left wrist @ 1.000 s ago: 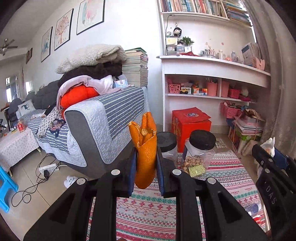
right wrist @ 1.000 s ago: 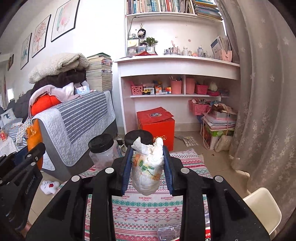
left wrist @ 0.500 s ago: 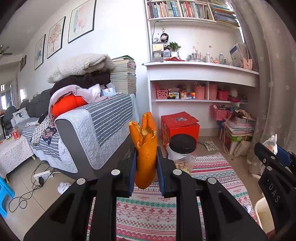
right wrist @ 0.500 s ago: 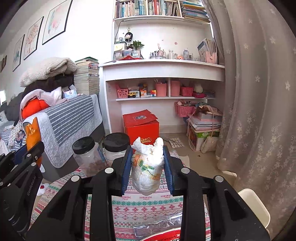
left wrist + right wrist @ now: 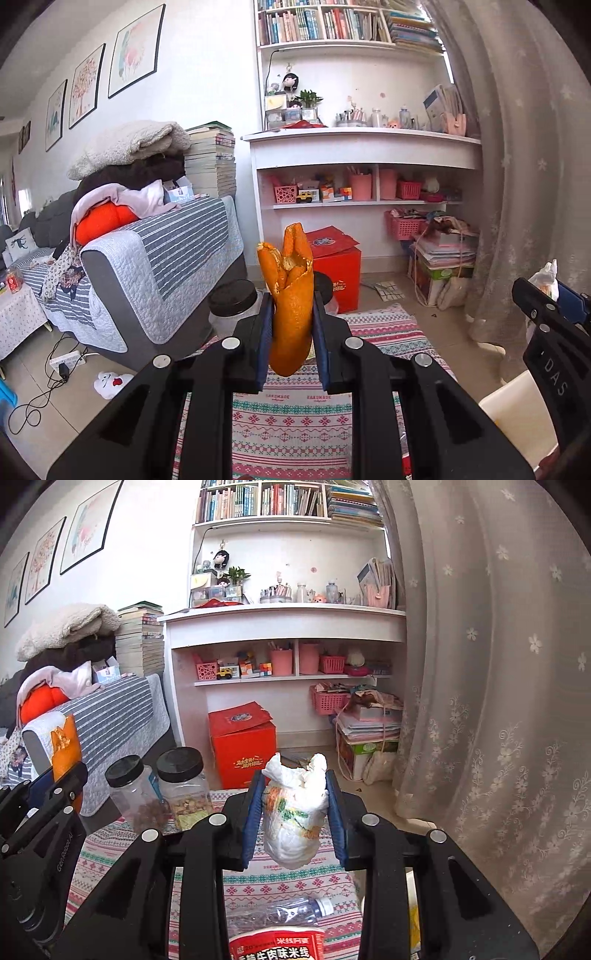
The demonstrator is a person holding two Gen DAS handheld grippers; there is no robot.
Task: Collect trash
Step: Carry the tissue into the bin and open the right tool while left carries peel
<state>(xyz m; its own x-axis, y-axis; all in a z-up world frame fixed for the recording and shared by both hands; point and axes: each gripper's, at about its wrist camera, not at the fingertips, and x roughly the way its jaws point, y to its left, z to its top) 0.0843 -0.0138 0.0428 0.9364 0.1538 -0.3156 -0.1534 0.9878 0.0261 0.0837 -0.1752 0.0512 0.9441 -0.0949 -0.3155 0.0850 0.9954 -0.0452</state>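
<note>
Left gripper (image 5: 290, 334) pinches orange peel (image 5: 289, 295) above tablecloth (image 5: 295, 417).

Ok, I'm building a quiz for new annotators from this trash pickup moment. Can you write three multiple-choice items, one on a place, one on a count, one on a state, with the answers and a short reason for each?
1. Where does the red box stand?
A. On the sofa
B. On the floor in front of the white shelf unit
C. On the top bookshelf

2. How many black-lidded jars stand together on the patterned cloth?
A. One
B. Two
C. Four

3. What is the left gripper doing?
A. Clamping an orange peel
B. Standing open with nothing between the pads
C. Clamping a plastic bottle

Answers:
1 B, the box sits on the floor at the foot of the shelves.
2 B, the right wrist view shows two jars side by side.
3 A, both pads press on the peel, which stands upright between them.
</note>
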